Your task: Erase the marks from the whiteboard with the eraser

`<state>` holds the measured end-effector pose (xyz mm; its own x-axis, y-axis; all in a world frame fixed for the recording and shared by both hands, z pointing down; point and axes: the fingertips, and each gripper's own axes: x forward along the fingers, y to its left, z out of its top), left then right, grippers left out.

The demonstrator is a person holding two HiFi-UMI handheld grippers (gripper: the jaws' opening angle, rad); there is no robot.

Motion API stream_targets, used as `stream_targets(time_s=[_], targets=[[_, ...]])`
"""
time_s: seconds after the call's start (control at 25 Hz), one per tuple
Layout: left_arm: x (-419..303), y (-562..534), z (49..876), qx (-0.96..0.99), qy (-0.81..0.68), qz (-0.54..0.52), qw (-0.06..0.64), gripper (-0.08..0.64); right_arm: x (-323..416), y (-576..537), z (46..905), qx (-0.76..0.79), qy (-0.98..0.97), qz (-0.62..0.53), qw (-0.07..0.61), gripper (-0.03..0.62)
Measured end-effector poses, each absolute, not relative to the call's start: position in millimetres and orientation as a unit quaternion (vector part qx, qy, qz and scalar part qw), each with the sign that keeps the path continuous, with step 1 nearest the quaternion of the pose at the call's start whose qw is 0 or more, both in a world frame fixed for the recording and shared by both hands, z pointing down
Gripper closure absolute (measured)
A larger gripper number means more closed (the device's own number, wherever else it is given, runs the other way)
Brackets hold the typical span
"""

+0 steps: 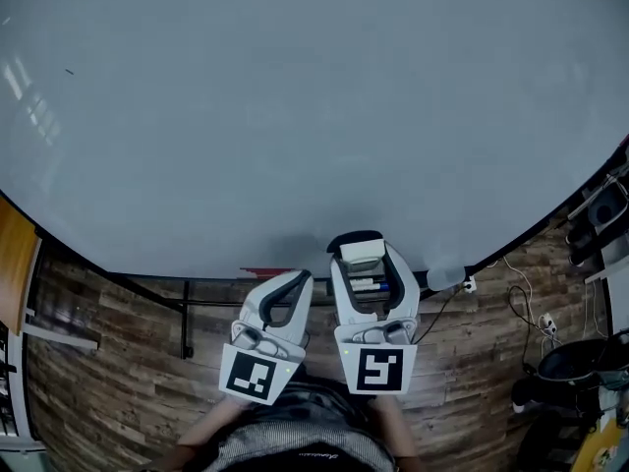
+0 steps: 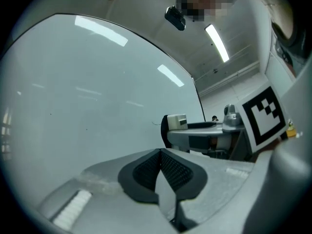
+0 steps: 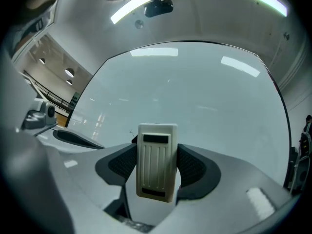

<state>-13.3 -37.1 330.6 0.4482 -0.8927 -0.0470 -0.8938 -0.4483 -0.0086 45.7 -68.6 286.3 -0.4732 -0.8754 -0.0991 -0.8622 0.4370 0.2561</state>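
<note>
A big whiteboard fills the head view and looks almost bare, with one tiny dark mark at its upper left. My right gripper is shut on a cream-coloured eraser with a black felt side, held just below the board's lower edge. In the right gripper view the eraser stands upright between the black pads. My left gripper is beside it on the left, shut with nothing in it; its pads meet. The eraser also shows in the left gripper view.
A tray rail with something red and markers on it runs under the board. Below is wood-pattern flooring. Cables and a socket strip lie at the right, with dark gear by the board's right end and an orange panel at the left.
</note>
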Motion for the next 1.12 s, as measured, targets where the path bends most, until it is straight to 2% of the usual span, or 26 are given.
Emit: stream_targets(time_s=[0.32, 1.12], targets=[[-28.7, -64.2, 349.3, -0.874, 0.486, 0.012, 0.006, 0.557, 23.8, -94.5, 281.6, 0.539, -0.827, -0.159, 0.011, 0.333], [-1.5, -88.5, 361.0, -0.9, 0.436, 0.004, -0.013, 0.557, 24.5, -100.9, 272.4, 0.522, -0.84, -0.144, -0.027, 0.333]])
